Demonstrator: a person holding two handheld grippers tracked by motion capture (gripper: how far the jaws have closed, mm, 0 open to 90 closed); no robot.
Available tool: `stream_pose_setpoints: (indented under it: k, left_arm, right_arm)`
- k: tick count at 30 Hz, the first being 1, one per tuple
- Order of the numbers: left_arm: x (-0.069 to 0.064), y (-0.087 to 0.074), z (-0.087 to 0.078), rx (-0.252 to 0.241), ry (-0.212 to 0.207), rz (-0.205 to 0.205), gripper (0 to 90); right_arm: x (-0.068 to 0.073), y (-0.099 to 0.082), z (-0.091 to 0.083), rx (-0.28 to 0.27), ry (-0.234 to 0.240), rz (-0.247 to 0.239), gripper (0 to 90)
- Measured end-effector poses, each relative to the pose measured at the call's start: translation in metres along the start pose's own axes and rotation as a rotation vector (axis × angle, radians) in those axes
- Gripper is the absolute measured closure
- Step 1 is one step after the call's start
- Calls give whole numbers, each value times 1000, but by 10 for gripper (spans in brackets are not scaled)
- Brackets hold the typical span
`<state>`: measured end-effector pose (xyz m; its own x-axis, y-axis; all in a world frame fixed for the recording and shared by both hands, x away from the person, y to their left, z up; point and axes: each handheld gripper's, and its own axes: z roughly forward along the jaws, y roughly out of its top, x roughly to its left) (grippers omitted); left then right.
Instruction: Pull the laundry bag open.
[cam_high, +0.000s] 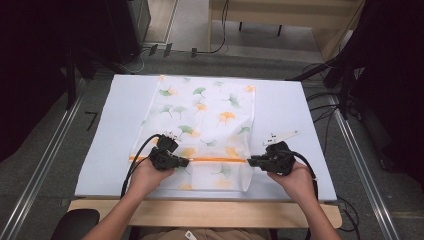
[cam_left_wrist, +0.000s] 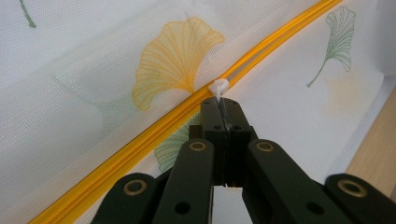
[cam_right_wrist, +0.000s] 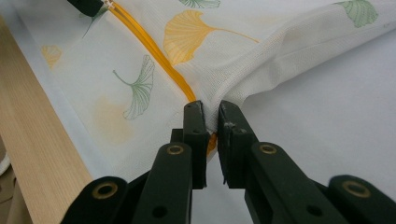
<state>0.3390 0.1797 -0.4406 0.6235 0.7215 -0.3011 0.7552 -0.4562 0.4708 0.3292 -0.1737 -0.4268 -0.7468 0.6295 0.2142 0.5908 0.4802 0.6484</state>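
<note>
The left tongs (cam_left_wrist: 223, 108) were fully closed, their two black jaws pressed flat together on the small white zipper pull (cam_left_wrist: 218, 87) of a mesh laundry bag (cam_high: 210, 115). In the left gripper view the pull stood just beyond the jaw tips, on the yellow zipper (cam_left_wrist: 154, 133), which looked closed behind the pull and parted into two lines beyond it.

The right tongs (cam_right_wrist: 211, 114) were nearly closed, a thin gap left between the jaws, and in that gap sat a pinch of the bag's white mesh hem right at the end of the zipper (cam_right_wrist: 154, 56). The fabric bunched into a thick fold running away from the jaw tips.

In the high view the bag lay flat on the white surface (cam_high: 295, 115), printed with green and orange ginkgo leaves, its zipper line (cam_high: 215, 160) crossing it near the person's edge. The left tongs (cam_high: 186, 162) sat over the left part of that line and the right tongs (cam_high: 250, 161) at the bag's right edge, both pointing inward, well apart from each other.

Bare white surface lay open to the right of the bag and to its left. The near hem of the bag lay close to the surface's front edge, with a wooden strip (cam_high: 200, 212) just beyond.
</note>
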Motion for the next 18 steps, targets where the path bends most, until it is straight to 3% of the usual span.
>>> stream_pose_setpoints:
  k: [18]
  left_arm:
    - [4,-1,2,18,-5,-4,900]
  right_arm:
    - [1,0,2,6,2,-5,844]
